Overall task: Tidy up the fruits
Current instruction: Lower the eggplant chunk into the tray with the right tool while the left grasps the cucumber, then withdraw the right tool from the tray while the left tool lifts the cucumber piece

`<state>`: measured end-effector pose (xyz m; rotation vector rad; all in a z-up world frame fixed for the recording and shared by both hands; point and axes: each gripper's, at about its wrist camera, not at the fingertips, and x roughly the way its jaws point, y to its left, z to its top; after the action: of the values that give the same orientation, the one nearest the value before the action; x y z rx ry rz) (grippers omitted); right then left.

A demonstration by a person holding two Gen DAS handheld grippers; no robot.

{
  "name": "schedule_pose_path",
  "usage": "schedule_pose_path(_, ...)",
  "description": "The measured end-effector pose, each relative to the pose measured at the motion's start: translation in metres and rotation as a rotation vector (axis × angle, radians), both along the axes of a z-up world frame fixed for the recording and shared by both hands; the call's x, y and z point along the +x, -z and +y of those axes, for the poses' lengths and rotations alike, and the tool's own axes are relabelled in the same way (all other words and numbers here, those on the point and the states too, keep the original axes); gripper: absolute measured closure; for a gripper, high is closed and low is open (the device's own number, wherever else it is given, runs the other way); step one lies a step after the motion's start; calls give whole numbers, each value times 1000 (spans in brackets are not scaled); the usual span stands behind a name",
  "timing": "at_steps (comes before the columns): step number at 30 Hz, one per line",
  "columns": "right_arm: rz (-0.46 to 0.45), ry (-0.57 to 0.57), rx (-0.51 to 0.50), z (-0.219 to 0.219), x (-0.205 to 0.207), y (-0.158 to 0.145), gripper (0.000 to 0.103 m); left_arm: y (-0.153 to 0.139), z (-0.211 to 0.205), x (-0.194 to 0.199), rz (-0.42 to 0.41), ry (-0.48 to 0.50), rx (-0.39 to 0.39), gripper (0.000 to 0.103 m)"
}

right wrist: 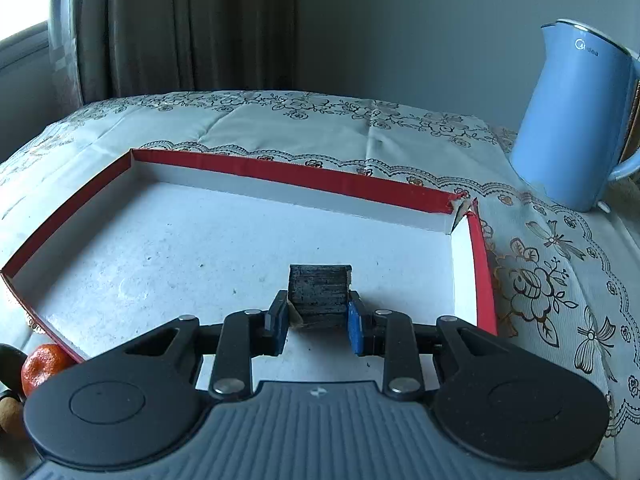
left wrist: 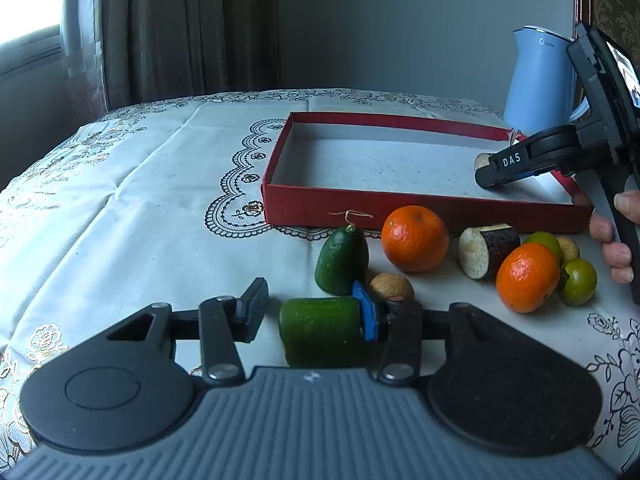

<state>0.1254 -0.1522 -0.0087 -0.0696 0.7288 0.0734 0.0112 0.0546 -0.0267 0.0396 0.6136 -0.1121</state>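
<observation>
My left gripper point(left wrist: 312, 316) is open around a green cucumber piece point(left wrist: 320, 330) on the tablecloth; only its right pad touches it. Beyond lie another cucumber piece point(left wrist: 342, 262), a small brown fruit point(left wrist: 390, 286), two oranges point(left wrist: 414, 238) point(left wrist: 528, 278), an eggplant piece point(left wrist: 488, 250) and green tomatoes point(left wrist: 578, 282). The red box point(left wrist: 360, 200) stands behind them. My right gripper point(right wrist: 318, 322) is shut on a dark eggplant piece point(right wrist: 320, 290), low over the box floor near the box's right wall point(right wrist: 482, 276). It also shows in the left wrist view point(left wrist: 486, 168).
A blue kettle point(right wrist: 576, 120) stands on the table right of the box, also in the left wrist view point(left wrist: 538, 80). A lace-patterned tablecloth point(left wrist: 140, 200) covers the table. A curtain and a window are at the back left.
</observation>
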Motion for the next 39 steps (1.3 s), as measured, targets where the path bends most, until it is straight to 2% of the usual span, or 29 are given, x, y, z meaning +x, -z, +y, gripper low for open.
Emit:
schedule_pose_path(5, 7, -1, 14, -2, 1, 0, 73, 0, 0, 0, 0, 0, 0, 60)
schedule_pose_path(7, 10, -2, 31, -5, 0, -1, 69, 0, 0, 0, 0, 0, 0, 60)
schedule_pose_path(8, 12, -1, 37, -6, -1, -2, 57, 0, 0, 0, 0, 0, 0, 60)
schedule_pose_path(9, 8, -1, 46, -7, -2, -2, 41, 0, 0, 0, 0, 0, 0, 60)
schedule_pose_path(11, -17, 0, 50, -8, -6, -5, 33, 0, 0, 0, 0, 0, 0, 60)
schedule_pose_path(20, -111, 49, 99, -27, -30, -20, 31, 0, 0, 0, 0, -2, -1, 60)
schedule_pose_path(27, -265, 167, 65, -60, -84, -29, 17, 0, 0, 0, 0, -3, -2, 60)
schedule_pose_path(29, -263, 200, 19, -65, -94, -25, 17, 0, 0, 0, 0, -3, -2, 60)
schedule_pose_path(32, -213, 226, -30, -72, -106, -14, 17, 0, 0, 0, 0, -3, -2, 60)
schedule_pose_path(39, -178, 261, 61, -92, -126, -5, 15, 0, 0, 0, -1, -3, -1, 61)
